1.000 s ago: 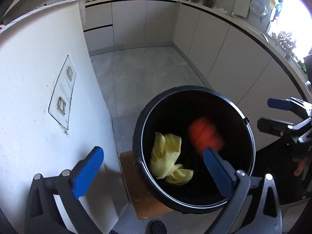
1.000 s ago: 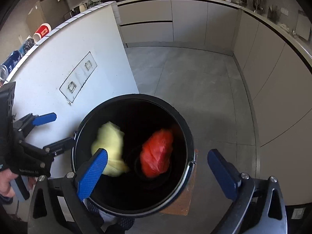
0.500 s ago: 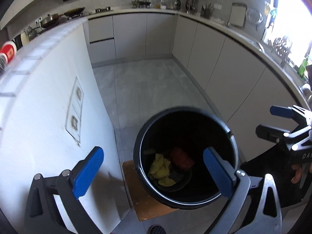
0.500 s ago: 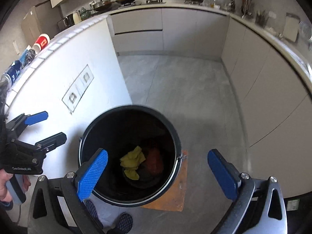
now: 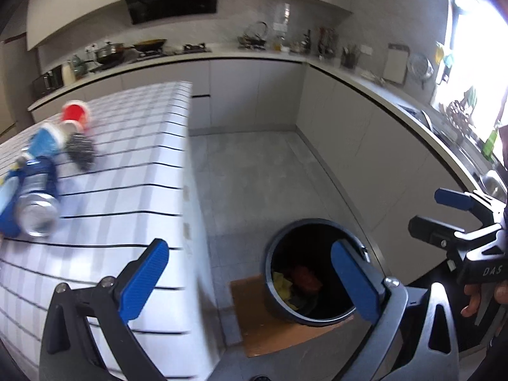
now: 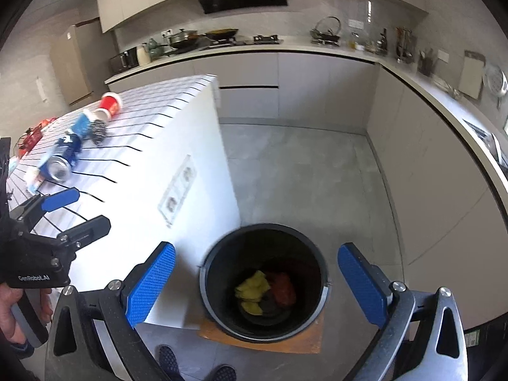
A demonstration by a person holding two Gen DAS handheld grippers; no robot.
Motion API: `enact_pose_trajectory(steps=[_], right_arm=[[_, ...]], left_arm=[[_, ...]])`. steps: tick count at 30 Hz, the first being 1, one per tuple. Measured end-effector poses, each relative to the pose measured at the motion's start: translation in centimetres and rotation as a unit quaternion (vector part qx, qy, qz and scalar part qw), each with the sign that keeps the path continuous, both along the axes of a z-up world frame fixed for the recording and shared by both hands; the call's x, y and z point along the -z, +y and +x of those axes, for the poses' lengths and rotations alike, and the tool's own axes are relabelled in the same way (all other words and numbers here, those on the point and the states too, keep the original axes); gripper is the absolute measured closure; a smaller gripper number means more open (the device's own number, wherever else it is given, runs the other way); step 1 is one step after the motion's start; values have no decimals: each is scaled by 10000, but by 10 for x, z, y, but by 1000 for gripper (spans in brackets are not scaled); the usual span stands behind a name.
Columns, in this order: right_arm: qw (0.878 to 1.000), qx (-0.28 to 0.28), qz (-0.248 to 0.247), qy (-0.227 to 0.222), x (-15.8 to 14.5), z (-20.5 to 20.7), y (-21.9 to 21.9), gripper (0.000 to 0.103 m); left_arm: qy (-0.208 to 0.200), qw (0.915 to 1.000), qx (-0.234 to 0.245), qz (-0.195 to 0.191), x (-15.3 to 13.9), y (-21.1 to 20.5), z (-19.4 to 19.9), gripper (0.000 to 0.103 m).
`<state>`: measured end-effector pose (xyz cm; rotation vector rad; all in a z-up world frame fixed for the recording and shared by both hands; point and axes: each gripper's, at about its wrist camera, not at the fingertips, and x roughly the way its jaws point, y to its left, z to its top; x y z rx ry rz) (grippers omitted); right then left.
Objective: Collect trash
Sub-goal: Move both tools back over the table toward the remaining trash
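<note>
Right wrist view gave me the widest read: the tiled counter [image 6: 152,133] filled the left side, its end panel dropping to the grey floor, and the black bin [image 6: 263,282] stood on a wooden board [image 6: 263,339] just beside the foot of that panel. I judged the bin sat there so that trash could be carried off the counter's end and let fall straight in. Inside it lay a yellow wad [image 6: 252,292] and a red wad [image 6: 284,289], touching at the bottom.

What was left to collect lay along the counter's far left edge. A blue can [image 6: 62,158] rested on its side with its open end toward me, a dark crumpled scrap [image 6: 96,131] sat just beyond it, and a red cup [image 6: 109,105] lay tipped nearest the far corner. In the left wrist view the same can [image 5: 33,197] and cup [image 5: 74,114] were blurred.

My right gripper [image 6: 254,285] hung above the bin, jaws spread wide, holding and touching nothing. My left gripper [image 5: 250,279] was likewise spread wide and empty, poised over the counter's near edge; I read that as readiness to reach for the can, the closest piece.
</note>
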<state>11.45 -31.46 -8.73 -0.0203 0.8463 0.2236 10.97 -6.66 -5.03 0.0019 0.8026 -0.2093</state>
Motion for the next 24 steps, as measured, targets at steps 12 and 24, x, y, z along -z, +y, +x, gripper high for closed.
enact_pose_trajectory(steps=[12,24], right_arm=[[9951,-853,464,-162,-22,2,145,0],[9907,-1352,-43,-146,-32,8,282,0]], left_arm=[[-332,9928,-1150,29,-17,146,-41,0],[-351,9784,-2038,39,-10,280,-61,3]])
